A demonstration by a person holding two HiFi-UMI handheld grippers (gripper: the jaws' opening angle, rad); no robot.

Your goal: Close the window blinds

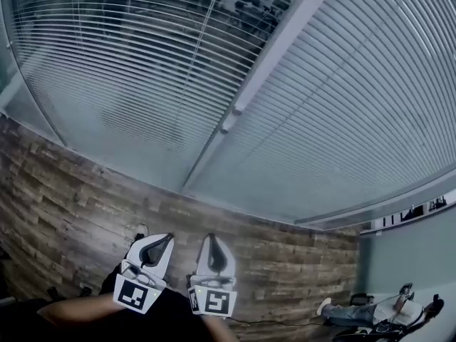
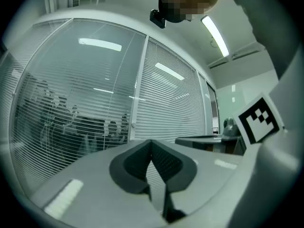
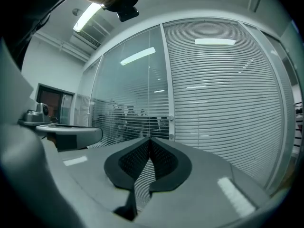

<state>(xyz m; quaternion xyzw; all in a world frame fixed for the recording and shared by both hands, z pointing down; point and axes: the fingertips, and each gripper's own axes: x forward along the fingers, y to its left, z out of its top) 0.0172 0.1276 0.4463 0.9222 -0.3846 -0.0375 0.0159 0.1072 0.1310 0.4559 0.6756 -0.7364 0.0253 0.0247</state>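
Two glass panels with horizontal blinds fill the head view, split by a white mullion (image 1: 246,95) that carries two small knobs (image 1: 236,110). The slats of the left blinds (image 1: 121,63) stand partly open, with dark figures showing through. On the right blinds (image 1: 356,105) the slats look flat and opaque. My left gripper (image 1: 168,237) and right gripper (image 1: 211,236) hang low, side by side, well short of the glass. Both are shut with nothing between the pads. The left gripper (image 2: 152,142) faces the mullion (image 2: 138,89), and the right gripper (image 3: 149,139) faces the knobs (image 3: 171,119).
A wood-plank floor (image 1: 71,198) runs up to the foot of the glass. A person's legs (image 1: 353,312) and some dark gear lie at the lower right by a pale wall (image 1: 406,251). A dark doorway (image 3: 50,101) stands far left in the right gripper view.
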